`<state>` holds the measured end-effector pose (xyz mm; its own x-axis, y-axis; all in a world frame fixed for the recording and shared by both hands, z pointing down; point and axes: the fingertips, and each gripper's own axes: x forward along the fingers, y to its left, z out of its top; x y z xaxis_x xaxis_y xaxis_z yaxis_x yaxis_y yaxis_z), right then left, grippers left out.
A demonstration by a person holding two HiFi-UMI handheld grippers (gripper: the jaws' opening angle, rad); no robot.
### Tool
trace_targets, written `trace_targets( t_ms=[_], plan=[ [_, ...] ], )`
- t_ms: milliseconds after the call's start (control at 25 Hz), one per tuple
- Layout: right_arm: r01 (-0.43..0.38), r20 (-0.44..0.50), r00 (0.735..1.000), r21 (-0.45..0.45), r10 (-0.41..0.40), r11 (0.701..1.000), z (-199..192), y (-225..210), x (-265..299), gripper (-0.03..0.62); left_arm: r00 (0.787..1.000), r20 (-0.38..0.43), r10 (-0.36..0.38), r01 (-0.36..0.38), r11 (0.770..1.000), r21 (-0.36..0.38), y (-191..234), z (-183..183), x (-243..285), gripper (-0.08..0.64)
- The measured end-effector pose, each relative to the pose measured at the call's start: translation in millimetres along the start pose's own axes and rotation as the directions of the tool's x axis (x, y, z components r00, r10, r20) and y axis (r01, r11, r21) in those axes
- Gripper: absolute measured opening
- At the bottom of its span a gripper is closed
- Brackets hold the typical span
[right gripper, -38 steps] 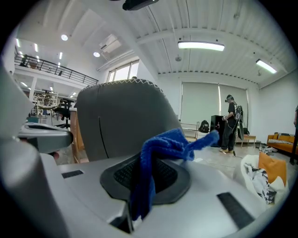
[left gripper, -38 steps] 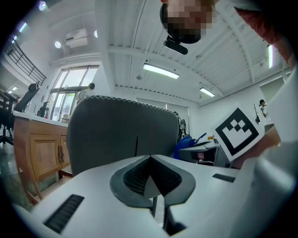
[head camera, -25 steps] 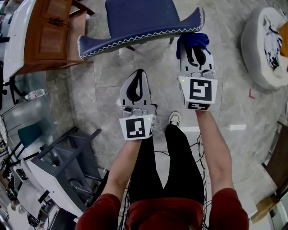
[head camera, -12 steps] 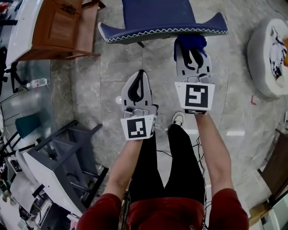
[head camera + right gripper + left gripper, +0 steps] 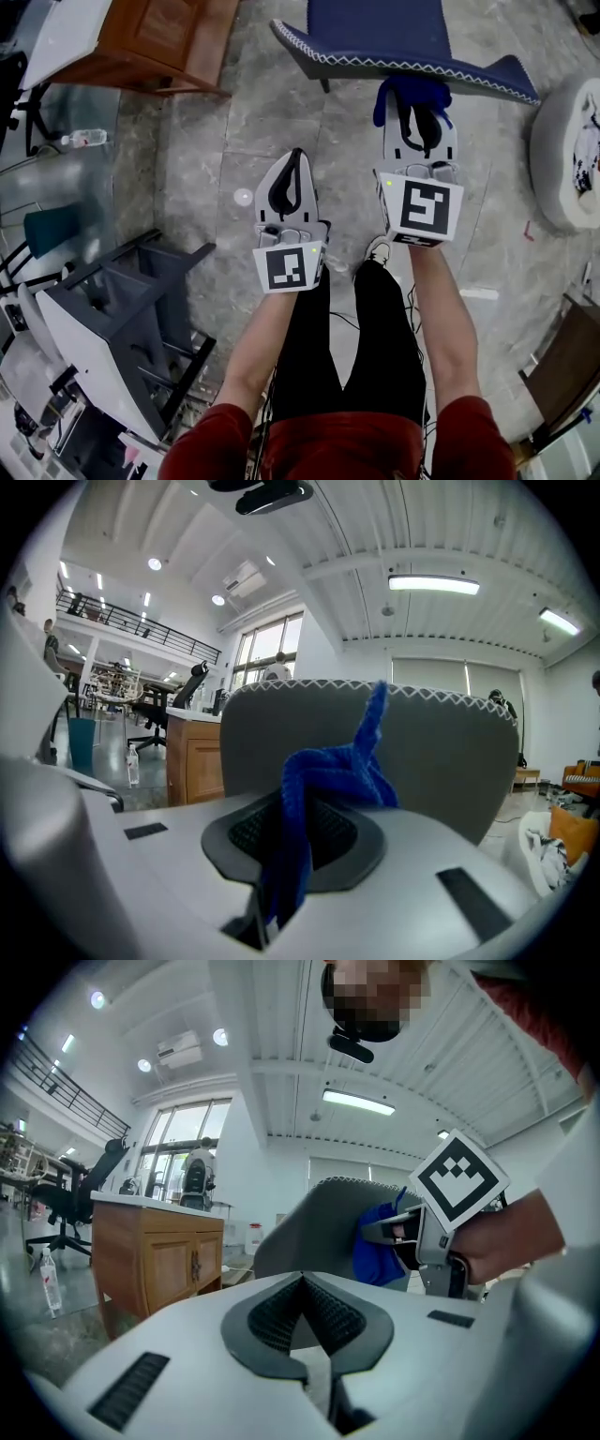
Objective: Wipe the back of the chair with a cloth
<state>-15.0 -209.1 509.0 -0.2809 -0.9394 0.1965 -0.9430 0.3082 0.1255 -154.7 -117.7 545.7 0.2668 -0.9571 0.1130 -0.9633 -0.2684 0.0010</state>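
The chair back point(image 5: 403, 56) is blue with white zigzag stitching along its top edge, at the top of the head view; it shows grey in the right gripper view point(image 5: 441, 761) and the left gripper view point(image 5: 323, 1222). My right gripper point(image 5: 414, 101) is shut on a blue cloth point(image 5: 412, 92), held right against the chair back; the cloth point(image 5: 323, 789) bunches out of the jaws. My left gripper point(image 5: 289, 169) is shut with nothing in it, lower and to the left, apart from the chair.
A wooden cabinet point(image 5: 159, 42) with a white top stands at the upper left. A grey overturned stand point(image 5: 112, 319) lies on the left. A white round cushion point(image 5: 572, 155) sits at the right. A plastic bottle point(image 5: 86, 139) lies on the floor.
The view has shifted: the chair back now sits further right and tilted. My right gripper stays against it with the cloth; the left has hardly moved.
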Motion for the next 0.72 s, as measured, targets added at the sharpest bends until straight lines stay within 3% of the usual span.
trace_targets(
  t_ms=[280, 480, 720],
  plan=[
    [-0.106, 0.034, 0.994, 0.011, 0.106, 0.994, 20.8, 71.9, 24.9, 0.055, 0.998, -0.021, 0.066, -0.066, 0.998, -0.007, 52.2, -13.2, -17.1, 0.012],
    [-0.065, 0.034, 0.997, 0.027, 0.064, 0.998, 16.5, 82.6, 29.0, 0.055, 0.994, -0.041, 0.097, -0.096, 0.995, 0.005, 82.1, -20.9, -32.6, 0.012],
    [-0.058, 0.026, 0.998, -0.032, 0.059, 0.998, 16.3, 92.6, 31.4, 0.055, 0.992, -0.048, 0.121, -0.121, 0.993, 0.002, 101.8, -25.7, -37.3, 0.014]
  ],
)
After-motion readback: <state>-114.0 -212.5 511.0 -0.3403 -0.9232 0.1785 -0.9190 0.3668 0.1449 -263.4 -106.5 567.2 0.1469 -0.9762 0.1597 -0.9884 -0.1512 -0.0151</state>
